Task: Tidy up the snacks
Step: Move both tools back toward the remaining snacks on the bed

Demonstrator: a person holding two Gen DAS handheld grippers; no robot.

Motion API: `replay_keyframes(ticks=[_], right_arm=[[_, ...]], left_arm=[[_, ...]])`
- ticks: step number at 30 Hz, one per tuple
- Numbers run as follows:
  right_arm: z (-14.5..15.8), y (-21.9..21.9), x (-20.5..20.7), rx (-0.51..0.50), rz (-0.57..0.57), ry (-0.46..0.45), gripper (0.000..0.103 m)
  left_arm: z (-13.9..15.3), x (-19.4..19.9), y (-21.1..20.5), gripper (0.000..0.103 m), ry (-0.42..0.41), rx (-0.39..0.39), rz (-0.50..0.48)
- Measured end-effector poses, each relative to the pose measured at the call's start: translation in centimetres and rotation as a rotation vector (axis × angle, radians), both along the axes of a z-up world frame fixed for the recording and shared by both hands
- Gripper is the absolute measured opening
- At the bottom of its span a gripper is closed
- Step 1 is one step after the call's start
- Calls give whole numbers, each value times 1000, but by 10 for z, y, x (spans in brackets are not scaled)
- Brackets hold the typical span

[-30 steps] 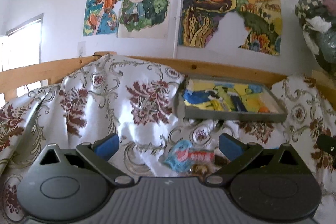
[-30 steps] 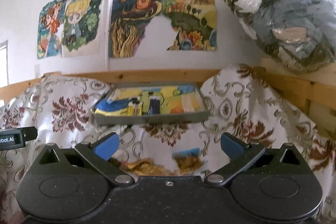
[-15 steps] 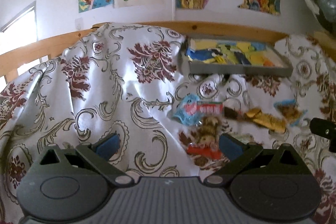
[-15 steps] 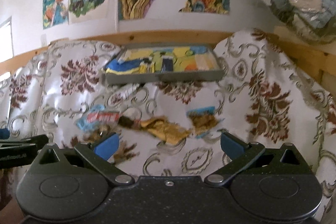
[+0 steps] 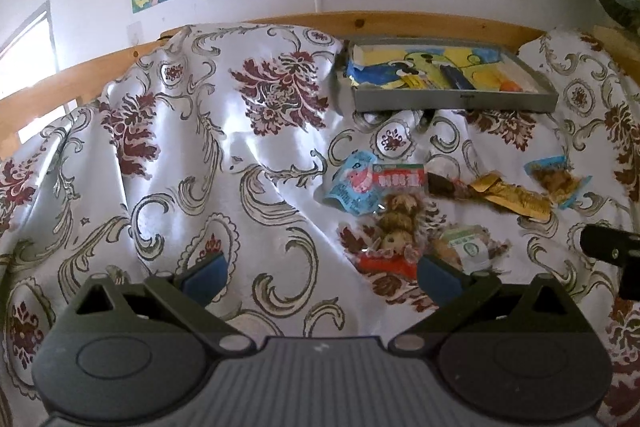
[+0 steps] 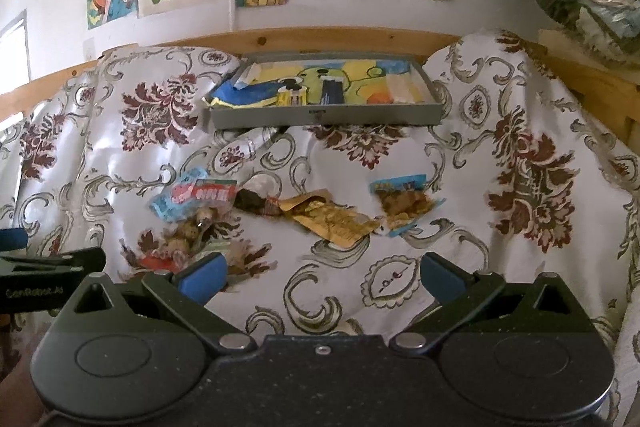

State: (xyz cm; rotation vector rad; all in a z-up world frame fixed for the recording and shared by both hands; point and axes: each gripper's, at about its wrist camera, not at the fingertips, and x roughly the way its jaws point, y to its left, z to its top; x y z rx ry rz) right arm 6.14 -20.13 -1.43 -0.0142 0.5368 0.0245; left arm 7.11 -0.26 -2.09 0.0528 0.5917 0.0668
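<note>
Crinkled foil and plastic: snacks (image 6: 304,211) strewn across the cloth (image 5: 192,163), just below the grey tray (image 6: 324,115), none yet inside. Now fully in view after both cameras tipped down from the wall. Left gripper (image 5: 320,273) and right gripper (image 6: 322,273) spread wide, empty, poised short of the pile. First pick likely next.
</note>
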Motion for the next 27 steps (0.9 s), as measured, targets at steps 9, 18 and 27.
replay_keyframes(ticks=[9, 18, 27], right_arm=[[-7, 7, 8, -9, 22, 25, 102], [-3, 7, 36, 12, 84, 47, 102], [2, 10, 61, -2, 169, 59, 102]], left_arm=[[-1, 16, 12, 103, 27, -3, 13], [-7, 22, 14, 103, 33, -36, -13], [-14, 29, -4, 103, 51, -73, -103]])
